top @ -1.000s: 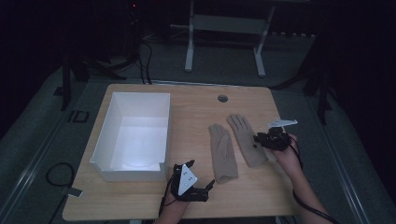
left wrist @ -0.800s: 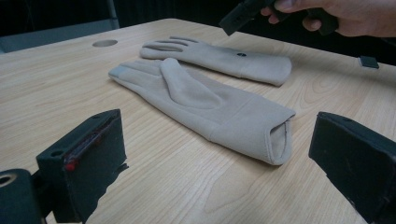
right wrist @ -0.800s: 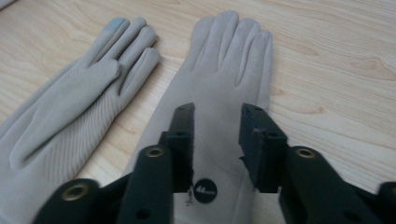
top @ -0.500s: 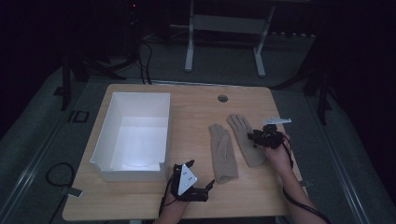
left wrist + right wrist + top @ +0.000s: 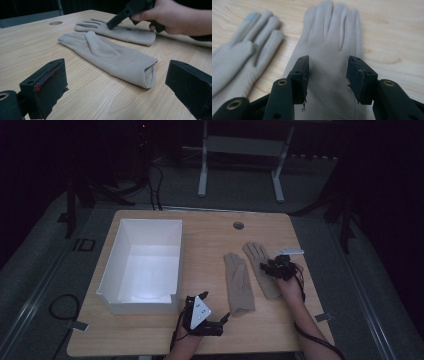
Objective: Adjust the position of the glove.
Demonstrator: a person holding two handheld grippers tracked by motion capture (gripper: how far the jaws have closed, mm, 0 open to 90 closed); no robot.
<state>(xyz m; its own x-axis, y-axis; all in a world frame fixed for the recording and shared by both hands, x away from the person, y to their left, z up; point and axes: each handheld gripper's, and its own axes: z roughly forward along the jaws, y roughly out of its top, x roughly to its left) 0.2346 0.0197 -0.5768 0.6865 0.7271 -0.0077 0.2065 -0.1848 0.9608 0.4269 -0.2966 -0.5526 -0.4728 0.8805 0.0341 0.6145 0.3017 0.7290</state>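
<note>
1. Gloves: two beige ones lie flat on the wooden table (image 5: 150, 340), right of the white box (image 5: 142, 265). The left glove (image 5: 237, 282) and the right glove (image 5: 261, 270) sit side by side, just apart, fingers pointing to the far edge and cuffs toward you.

2. Your right gripper (image 5: 274, 266) is over the palm of the right glove, tips pointing down at it. In the right gripper view its jaws stand partly apart, straddling the middle of the glove (image 5: 332, 57); they have just been opening, with glove fabric below the gap but nothing pinched. From these pictures you cannot tell whether the tips already touch the cloth.

3. Your left gripper (image 5: 224, 320) rests at the near edge, just short of the left glove's cuff. In the left gripper view its jaws stand wide and empty, with the cuff opening (image 5: 149, 76) lying between and beyond them.

4. Step in hand, as it reads: the approach for a pick on the right glove. No grasp is made yet; both gloves are on the table and the box holds nothing visible.

5. Next move calls for: settle the right jaws onto the cloth, close enough to gather a fold of both layers, then lift. Keep clear of the left glove's fingers (image 5: 259, 27) beside you. A shallow bite on thin fabric could slip.
</note>
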